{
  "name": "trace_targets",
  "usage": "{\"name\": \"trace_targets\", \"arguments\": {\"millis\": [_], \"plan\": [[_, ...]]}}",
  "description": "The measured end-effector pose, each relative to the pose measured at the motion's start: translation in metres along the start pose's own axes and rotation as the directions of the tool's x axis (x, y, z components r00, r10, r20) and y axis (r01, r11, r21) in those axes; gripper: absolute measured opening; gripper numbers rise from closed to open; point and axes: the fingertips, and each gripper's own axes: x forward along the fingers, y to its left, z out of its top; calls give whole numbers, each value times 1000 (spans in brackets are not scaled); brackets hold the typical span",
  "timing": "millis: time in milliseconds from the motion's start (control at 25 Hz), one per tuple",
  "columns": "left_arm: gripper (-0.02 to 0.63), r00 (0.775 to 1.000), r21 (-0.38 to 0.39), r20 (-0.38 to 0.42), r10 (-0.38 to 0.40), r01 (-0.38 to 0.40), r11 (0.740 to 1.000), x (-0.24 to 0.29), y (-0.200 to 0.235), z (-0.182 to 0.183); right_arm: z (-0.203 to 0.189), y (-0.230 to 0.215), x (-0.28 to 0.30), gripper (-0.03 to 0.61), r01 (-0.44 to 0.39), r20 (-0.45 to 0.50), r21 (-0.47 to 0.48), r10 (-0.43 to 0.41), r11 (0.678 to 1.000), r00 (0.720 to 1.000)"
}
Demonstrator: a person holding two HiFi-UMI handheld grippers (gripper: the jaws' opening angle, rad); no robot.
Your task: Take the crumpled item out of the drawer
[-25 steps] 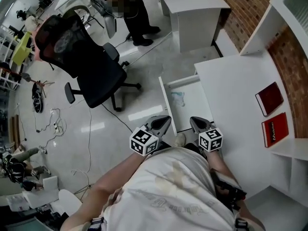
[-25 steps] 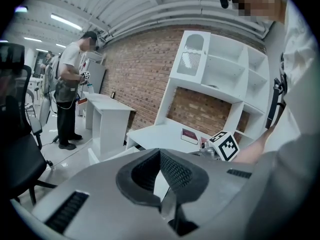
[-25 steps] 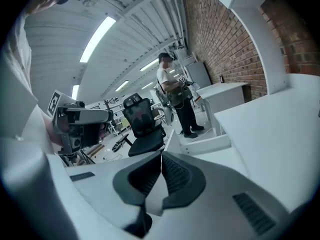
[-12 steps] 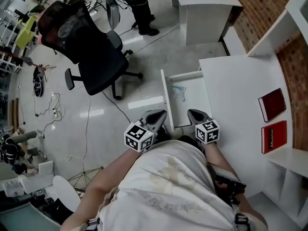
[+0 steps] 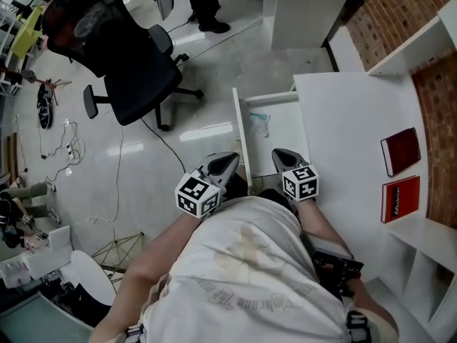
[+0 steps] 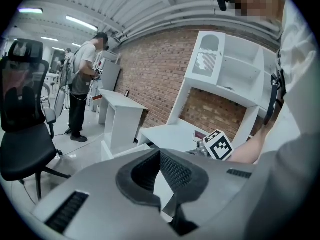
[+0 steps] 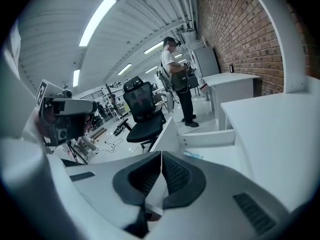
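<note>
The white drawer stands pulled out from the white desk. A small pale blue crumpled item lies inside it, toward the far end; the same crumpled item shows in the right gripper view just above the jaws. My left gripper is held near the drawer's near left corner, its jaws together and empty. My right gripper hovers over the drawer's near end, also shut with nothing in it. Both grippers are held close to the person's body.
A black office chair stands on the floor left of the drawer. Two red books lie at the desk's right side near white shelves. A person stands beyond by another white desk. Cables trail on the floor.
The head view has shifted, so the drawer and desk sit a little higher and further left in frame. Both grippers stay shut and close to the body.
</note>
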Motion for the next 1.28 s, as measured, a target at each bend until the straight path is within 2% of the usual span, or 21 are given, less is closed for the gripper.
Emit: {"name": "trace_targets", "arguments": {"millis": [240, 400, 680, 920, 1280], "plan": [[20, 1000, -53, -20, 7, -8, 999, 0, 16, -9, -5, -4, 17, 25, 7, -63, -39, -9, 999, 998], [20, 999, -59, -10, 31, -32, 998, 1, 38, -3, 5, -6, 43, 25, -5, -76, -77, -1, 997, 997], [20, 998, -129, -31, 55, -58, 990, 9, 56, -13, 5, -19, 62, 25, -14, -127, -83, 3, 996, 992], [20, 999, -169, -33, 39, -44, 985, 26, 68, -13, 9, -30, 80, 25, -7, -156, -76, -5, 997, 988], [20, 998, -185, -58, 12, -22, 982, 41, 74, -22, 2, -48, 104, 25, 15, -195, -61, -27, 998, 980]]}}
